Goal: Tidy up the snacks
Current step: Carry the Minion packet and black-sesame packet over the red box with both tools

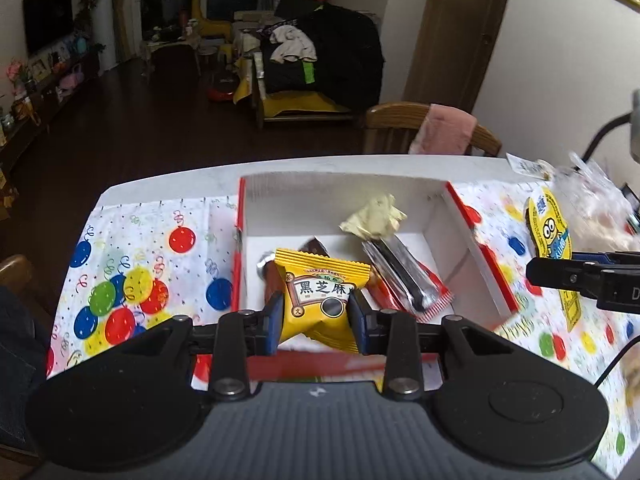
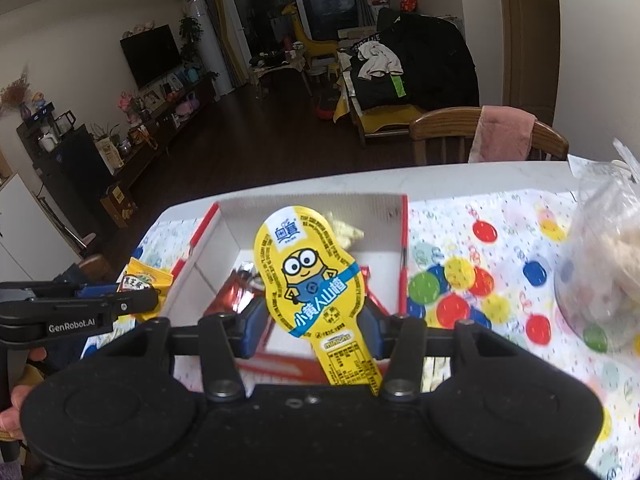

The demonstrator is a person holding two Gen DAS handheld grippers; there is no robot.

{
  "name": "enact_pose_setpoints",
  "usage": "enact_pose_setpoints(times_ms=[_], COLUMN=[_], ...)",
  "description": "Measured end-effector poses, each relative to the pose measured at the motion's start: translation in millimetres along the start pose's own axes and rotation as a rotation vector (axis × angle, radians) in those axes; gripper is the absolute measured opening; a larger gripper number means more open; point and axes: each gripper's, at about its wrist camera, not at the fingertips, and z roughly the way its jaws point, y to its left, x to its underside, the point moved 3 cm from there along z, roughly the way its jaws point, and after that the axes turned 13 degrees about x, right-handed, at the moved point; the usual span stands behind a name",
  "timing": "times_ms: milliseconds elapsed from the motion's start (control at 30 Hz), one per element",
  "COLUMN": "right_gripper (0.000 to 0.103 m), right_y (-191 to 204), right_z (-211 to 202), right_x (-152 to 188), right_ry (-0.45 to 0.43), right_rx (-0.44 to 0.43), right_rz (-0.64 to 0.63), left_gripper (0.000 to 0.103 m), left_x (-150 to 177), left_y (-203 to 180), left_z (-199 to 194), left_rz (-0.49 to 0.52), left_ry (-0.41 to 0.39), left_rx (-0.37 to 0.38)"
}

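My left tongs (image 1: 316, 312) are clamped on a yellow sesame packet (image 1: 320, 298), held above the near end of the open white box (image 1: 448, 240) with red edges. My right tongs (image 2: 314, 324) are clamped on a flat yellow cartoon snack pack (image 2: 310, 280), upright just over the same box's near edge. Inside the box lie a red and silver wrapper (image 1: 404, 280), a brown wrapper (image 1: 314, 246) and, farther back, a crumpled pale wrapper (image 1: 374, 216). The box sits on the table (image 1: 168, 184), on a cloth printed with balloons (image 1: 132, 280). A clear bag (image 2: 604, 256) lies to the right. Beyond the table stands a wooden chair (image 2: 444, 132) with a pink towel (image 2: 502, 134) over it.
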Motion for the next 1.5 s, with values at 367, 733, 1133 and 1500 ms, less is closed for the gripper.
enact_pose_setpoints(times_ms=[367,733,1133,1500], right_gripper=[0.048,0.048,0.048,0.049], right_y=[6,18,22,29], right_z=[78,151,183,181], right_x=[-45,-37,-32,-34], right_ry=[0.102,0.284,0.347,0.331], right_rx=[0.023,0.026,0.066,0.068], right_rz=[0.001,-0.023,-0.095,-0.157], left_gripper=[0.033,0.033,0.033,0.034], left_x=[-41,-49,-40,-42], left_y=[35,37,25,22], left_z=[62,124,163,163], left_rz=[-0.088,-0.068,0.025,0.024], left_ry=[0.087,0.225,0.354,0.358], left_rx=[-0.082,-0.115,-0.145,-0.139])
